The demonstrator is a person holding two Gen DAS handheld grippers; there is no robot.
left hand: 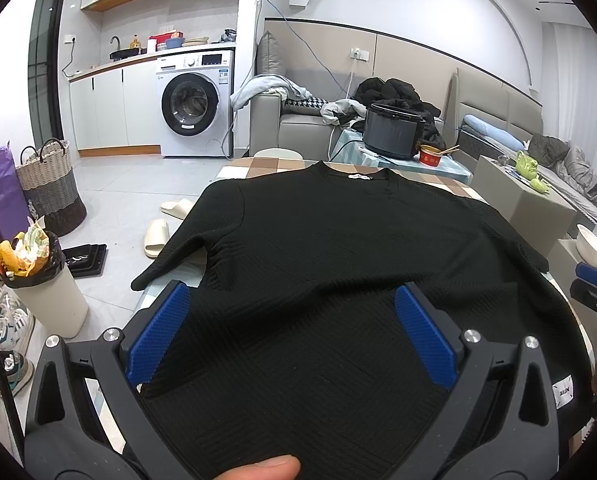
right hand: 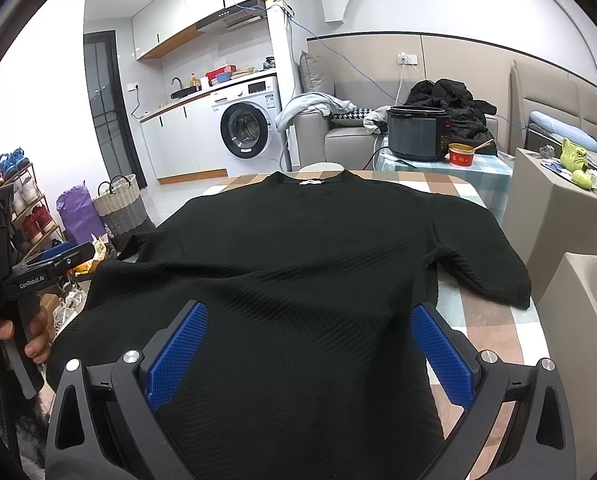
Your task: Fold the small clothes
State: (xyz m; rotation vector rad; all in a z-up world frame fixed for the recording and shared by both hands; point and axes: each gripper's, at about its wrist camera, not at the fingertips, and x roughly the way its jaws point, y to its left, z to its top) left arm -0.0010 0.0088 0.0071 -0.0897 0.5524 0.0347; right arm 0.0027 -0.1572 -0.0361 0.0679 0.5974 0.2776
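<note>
Black top [left hand: 338,248] flat on table [right hand: 494,320], unfolded; both grippers' fingers wide, holding nothing.
Risk: left gripper [left hand: 290,320] and right gripper [right hand: 310,340] gripping unevenly, skewing the fold.

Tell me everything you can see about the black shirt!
The black shirt is a short-sleeved top of ribbed, textured knit with a round neck and a small white label inside the collar. It lies spread flat, unfolded, on the checked tablecloth, collar away from the cameras and sleeves out to each side. The open left claw and open right claw sit over its near hem.
</note>
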